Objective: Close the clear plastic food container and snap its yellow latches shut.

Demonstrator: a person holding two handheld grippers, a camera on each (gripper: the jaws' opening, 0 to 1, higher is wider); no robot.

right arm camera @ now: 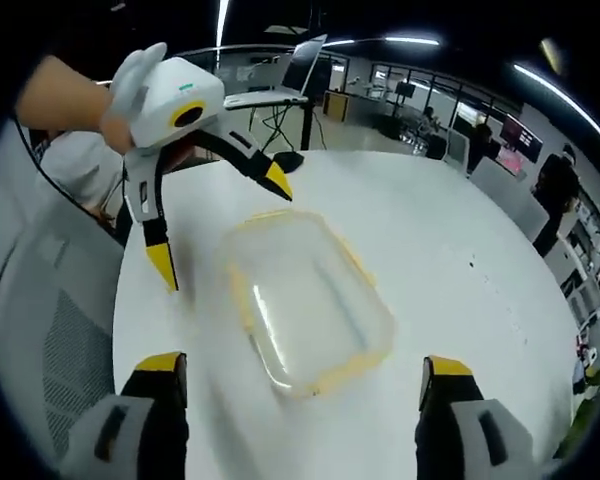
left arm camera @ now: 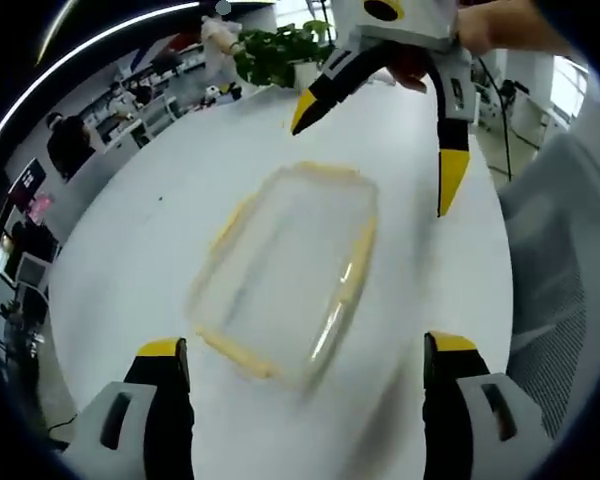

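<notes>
Clear rectangular plastic food container with a yellow rim (left arm camera: 285,275) lies flat on the round white table (left arm camera: 180,190), at centre frame in both views, blurred by motion. Its lid appears to sit on the base already; whether the yellow latches are snapped down cannot be told at this sharpness.

Left gripper (left arm camera: 305,365) rises from the bottom of the left gripper view, jaws spread wide and holding nothing, their yellow tips straddling the near end of the container without touching it. Right gripper (right arm camera: 300,375) stands the same way in the right gripper view: jaws wide, empty, either side of its own end. Each gripper also enters the other's view from the upper part of the frame, open.

Judged step: approach, both tools closing from opposite ends, no latch yet pressed. The next move likely calls for lowering one jaw tip onto a yellow rim flap while the other tool steadies the box, since the light container may slide.

Clearance is ample: bare tabletop surrounds the container on all sides. The table edge curves at lower left of the left gripper view; a grey mesh chair (right arm camera: 50,330) stands beside the table at left of the right gripper view. A green potted plant (left arm camera: 280,50) sits well apart at upper centre of the left gripper view.
</notes>
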